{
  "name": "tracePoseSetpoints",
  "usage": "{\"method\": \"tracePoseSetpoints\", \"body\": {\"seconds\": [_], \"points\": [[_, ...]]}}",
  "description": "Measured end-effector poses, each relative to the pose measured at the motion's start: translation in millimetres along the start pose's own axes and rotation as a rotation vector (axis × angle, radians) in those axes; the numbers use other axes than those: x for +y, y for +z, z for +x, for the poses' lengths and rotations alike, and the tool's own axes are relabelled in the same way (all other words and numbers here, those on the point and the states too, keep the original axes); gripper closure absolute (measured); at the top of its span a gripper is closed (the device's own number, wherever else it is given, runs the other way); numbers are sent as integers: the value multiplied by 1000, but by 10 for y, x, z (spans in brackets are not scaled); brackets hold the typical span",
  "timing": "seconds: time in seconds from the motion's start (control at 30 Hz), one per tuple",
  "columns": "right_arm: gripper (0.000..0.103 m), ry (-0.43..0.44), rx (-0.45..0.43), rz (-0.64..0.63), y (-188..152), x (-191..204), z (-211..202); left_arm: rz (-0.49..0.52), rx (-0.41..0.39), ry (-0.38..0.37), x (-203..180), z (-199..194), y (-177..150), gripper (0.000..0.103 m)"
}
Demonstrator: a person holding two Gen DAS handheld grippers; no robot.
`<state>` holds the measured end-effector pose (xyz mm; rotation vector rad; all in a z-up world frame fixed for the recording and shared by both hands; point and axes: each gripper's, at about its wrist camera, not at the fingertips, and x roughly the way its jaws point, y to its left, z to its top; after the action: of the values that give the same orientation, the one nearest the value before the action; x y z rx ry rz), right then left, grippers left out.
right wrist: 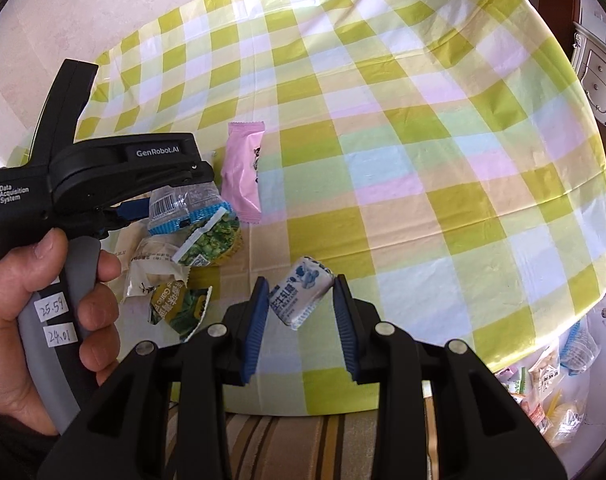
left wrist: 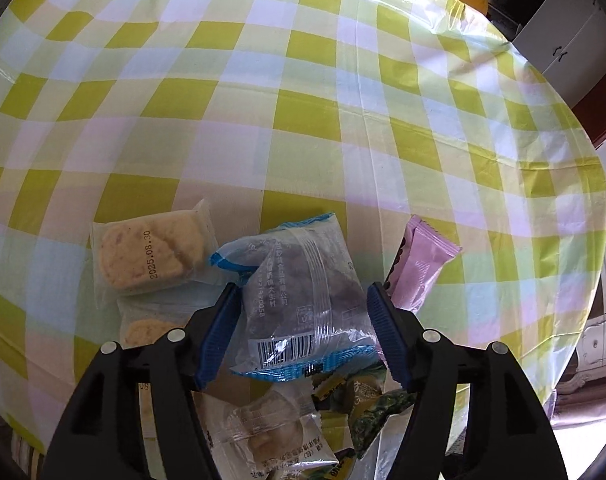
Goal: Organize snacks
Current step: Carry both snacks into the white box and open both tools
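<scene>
Snacks lie in a loose heap at the near edge of a green, yellow and white checked tablecloth (left wrist: pixel 303 80). At the heap's centre is a clear crinkly packet with blue sealed ends and a barcode (left wrist: pixel 303 304), its long axis running from about 11 o'clock to 5 o'clock in the left wrist view, barcode end nearest the camera. The left gripper (left wrist: pixel 303 332) straddles it with jaws standing apart and daylight beside both pads, so the packet looks released, resting on the pile. At 10 o'clock from it sit two clear-wrapped pale biscuits (left wrist: pixel 151 256), side by side; at 2 o'clock, just beside the right pad, a pink pillow-wrapped bar (left wrist: pixel 419 268) points toward 1 o'clock. Green pea packets (right wrist: pixel 211 240) and a clear-wrapped round cake (left wrist: pixel 263 436) lie below at 6 o'clock.

The right gripper (right wrist: pixel 301 304) is clamped on a small white-and-blue wrapped candy (right wrist: pixel 299 296), tilted with its long axis from 1 to 7 o'clock, held above the cloth well apart from the heap. More packets lie off the table at 4 o'clock.

Likely trouble: the slippery blue-ended packet sits on uneven wrappers and could slide off the pile, or catch on a pad as the left gripper lifts away. The candy is pinched near one end and may swivel or drop.
</scene>
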<state>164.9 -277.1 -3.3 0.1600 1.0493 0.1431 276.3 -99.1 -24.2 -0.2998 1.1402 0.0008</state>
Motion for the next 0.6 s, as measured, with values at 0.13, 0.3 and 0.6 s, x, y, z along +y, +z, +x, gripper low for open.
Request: {"method": "tracePoseSetpoints", "body": {"seconds": [0.13,0.3,0.6], "points": [[70,-17,-7,19,-9,-128,-39,55,-17,63,-78,67,-14,46],[70,-32,-17,26,-11,-194,-82,69,-51,73,-76,11,-34,54],[70,-49,-46,34,23,-243,-208,11,-154,53,49,-291,-19,55]]}}
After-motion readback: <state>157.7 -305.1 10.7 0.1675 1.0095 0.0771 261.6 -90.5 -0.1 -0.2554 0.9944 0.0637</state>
